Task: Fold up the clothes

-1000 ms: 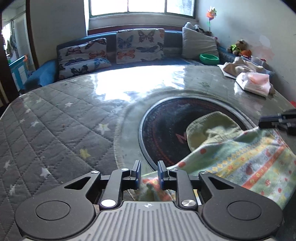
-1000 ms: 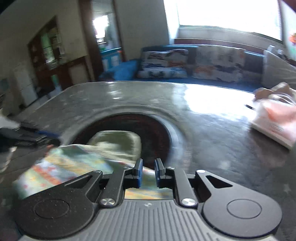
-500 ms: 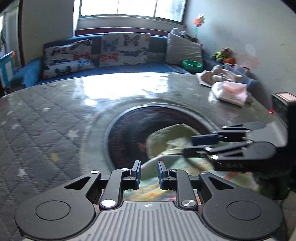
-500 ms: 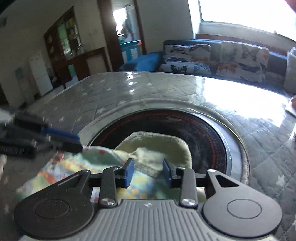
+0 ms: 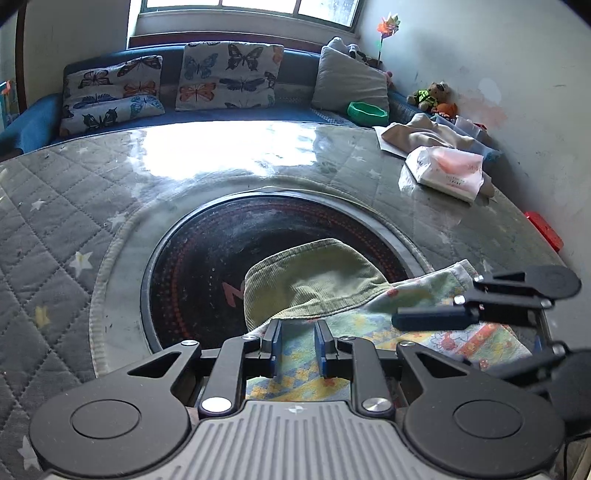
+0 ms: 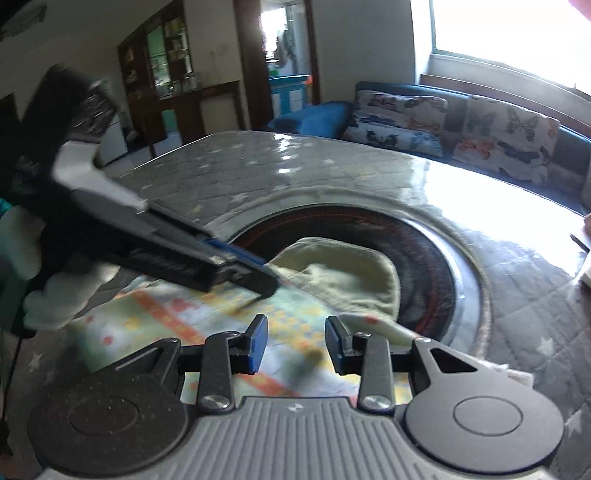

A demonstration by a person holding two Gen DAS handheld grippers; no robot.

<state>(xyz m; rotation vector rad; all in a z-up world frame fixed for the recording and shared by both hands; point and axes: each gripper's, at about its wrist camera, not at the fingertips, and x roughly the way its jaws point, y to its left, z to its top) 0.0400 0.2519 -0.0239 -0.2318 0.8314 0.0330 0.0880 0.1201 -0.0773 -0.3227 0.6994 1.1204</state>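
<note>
Quilted table (image 5: 92,192), patterned garment (image 5: 436,332) lying crosswise, left gripper (image 5: 297,341) fingers clamping its edge, right gripper (image 6: 297,341) fingers parted, holding nothing.

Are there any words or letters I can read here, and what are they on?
"N": a reddish letter on the black round plate, partly hidden by the green cloth.
Tissue pack: dark print, too small to read.
Patterned cloth: only pictures, no readable words.

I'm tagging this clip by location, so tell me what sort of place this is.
Most likely a home living room: a blue sofa with butterfly cushions under a window, a teddy bear in the corner, and a quilt-covered table.
</note>
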